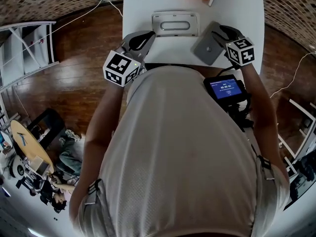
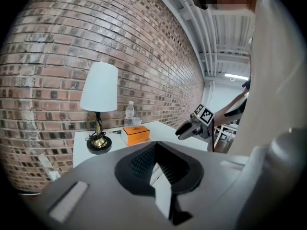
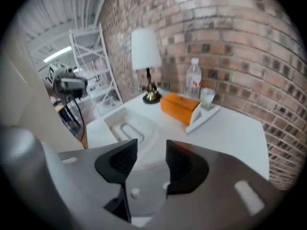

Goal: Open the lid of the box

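Hovering at the white table's (image 1: 242, 14) near edge: your left gripper (image 2: 157, 163) has its jaws together and empty, and your right gripper (image 3: 151, 150) is narrowly apart, gripping nothing. The flat white plastic box (image 1: 175, 23) lies mid near edge, lid closed.
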The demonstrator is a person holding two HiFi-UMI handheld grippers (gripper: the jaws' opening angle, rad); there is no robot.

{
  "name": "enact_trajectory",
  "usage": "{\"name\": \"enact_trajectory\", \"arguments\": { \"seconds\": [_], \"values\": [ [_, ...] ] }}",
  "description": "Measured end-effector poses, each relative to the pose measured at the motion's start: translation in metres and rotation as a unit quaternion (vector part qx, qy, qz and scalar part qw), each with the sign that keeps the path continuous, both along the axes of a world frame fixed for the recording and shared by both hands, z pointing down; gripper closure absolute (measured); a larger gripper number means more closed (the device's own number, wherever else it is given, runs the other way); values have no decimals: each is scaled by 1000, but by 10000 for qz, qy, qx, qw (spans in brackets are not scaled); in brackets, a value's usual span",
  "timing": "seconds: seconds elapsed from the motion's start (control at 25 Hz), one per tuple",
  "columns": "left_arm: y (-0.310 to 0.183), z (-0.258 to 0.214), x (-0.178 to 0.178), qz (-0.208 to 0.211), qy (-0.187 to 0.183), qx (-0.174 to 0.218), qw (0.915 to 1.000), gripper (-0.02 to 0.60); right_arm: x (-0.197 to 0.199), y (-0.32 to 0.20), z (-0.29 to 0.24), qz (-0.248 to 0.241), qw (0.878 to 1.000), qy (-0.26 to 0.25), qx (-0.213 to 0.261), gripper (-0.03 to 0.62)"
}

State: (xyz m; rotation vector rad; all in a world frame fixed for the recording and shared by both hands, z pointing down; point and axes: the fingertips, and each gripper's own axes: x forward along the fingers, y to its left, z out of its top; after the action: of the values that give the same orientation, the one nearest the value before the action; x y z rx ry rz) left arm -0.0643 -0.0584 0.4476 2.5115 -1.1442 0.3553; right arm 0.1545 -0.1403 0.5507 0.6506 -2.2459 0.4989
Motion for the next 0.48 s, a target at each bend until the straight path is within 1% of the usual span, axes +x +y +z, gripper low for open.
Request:
{"name": "enact_trajectory", "arguments": {
  "seconds": [0.08, 0.2, 0.28, 0.36, 0.48],
  "values": [
    [-2, -3, 6, 157, 1, 29, 9999, 581, -8, -6, -45, 157, 9953, -857, 416, 498],
    [-12, -8, 13, 304, 19, 110, 9995, 580, -20, -5, -92, 50, 9811, -1768, 783, 585],
    [-20, -15, 18, 316, 71, 218, 9992, 580, -30, 1, -116, -219, 9707, -2186, 976, 592],
    [-24, -24, 23, 324, 135, 315, 9989, 580, -41, 10, -139, -510, 9604, -2485, 1152, 592],
    [-26, -29, 22, 307, 220, 346, 9987, 580, -57, 20, -163, -850, 9518, -2600, 1387, 592]
  ]
}}
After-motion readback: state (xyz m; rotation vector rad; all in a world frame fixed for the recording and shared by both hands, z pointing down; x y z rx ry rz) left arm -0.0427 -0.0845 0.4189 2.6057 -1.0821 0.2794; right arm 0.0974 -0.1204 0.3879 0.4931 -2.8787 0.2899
